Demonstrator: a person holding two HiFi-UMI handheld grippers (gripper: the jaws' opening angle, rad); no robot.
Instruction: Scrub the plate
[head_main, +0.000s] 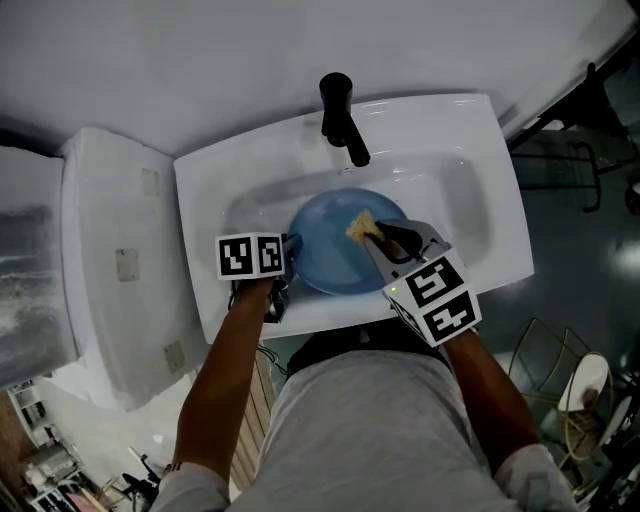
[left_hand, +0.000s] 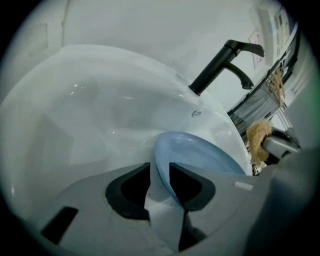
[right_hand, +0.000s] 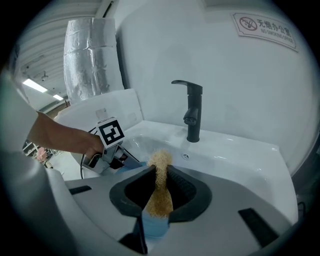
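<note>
Sink (head_main: 215, 190): white, rectangular, with an oval basin. It fills the middle of the head view and also shows in the left gripper view (left_hand: 100, 110) and the right gripper view (right_hand: 240, 150).

Faucet (head_main: 340, 115): black, single lever, mounted on the back rim at centre, with its spout reaching over the basin (left_hand: 220, 65) (right_hand: 194, 115).

Plate (head_main: 330, 255): light blue, round, inside the basin just in front of the spout. Its face is turned up toward the head camera. In the left gripper view (left_hand: 200, 157) its rim runs straight into that gripper's jaws.

Left gripper (head_main: 292, 255): at the plate's left rim, held by a bare hand and forearm. In its own view (left_hand: 160, 172) the jaws stand partly apart with the plate's edge between them. White sink shows in a gap between the left pad and the rim, while the rim lies close against the other pad. There is no clamp on the plate. From the right gripper view (right_hand: 131, 162) it sits at the basin's left.

Right gripper (head_main: 385, 235): over the plate's right half, pointing toward the faucet. Its jaws (right_hand: 161, 172) are closed on the sponge.

Sponge (head_main: 362, 226): tan and rough, pinched upright between the right pads (right_hand: 161, 195), its free end sticking out past the tips. It sits over the plate's face on the faucet side (left_hand: 257, 137). I cannot tell whether it touches the plate.
</note>
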